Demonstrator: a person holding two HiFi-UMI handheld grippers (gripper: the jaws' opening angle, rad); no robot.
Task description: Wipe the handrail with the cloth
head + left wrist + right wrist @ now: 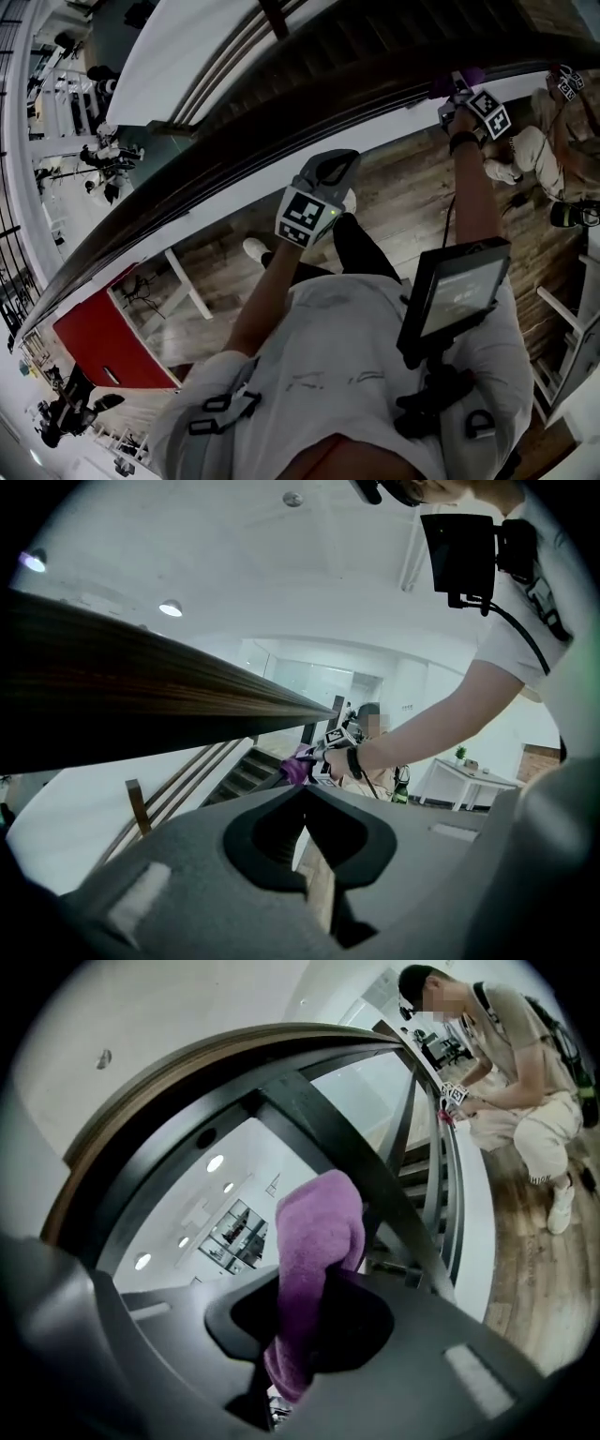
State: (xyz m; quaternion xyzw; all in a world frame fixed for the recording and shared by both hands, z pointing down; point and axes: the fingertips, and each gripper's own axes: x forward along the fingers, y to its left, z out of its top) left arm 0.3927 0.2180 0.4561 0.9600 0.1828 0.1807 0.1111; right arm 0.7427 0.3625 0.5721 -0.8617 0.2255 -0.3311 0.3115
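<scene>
A person worked along the dark wooden handrail [281,141] of a staircase, a two-jaw gripper in each hand. The right gripper [323,1274], reached far up the handrail, had its jaws clamped on a purple cloth [314,1241]. The cloth's free end stood up close beneath the handrail's curve, though contact could not be made out. The left gripper [303,791] hung lower down the handrail, just beside it on the person's side. Its jaws were pressed together with nothing between them. A second person [516,1082] crouched on the wooden floor [412,187] on that same side of the handrail, past the right gripper.
</scene>
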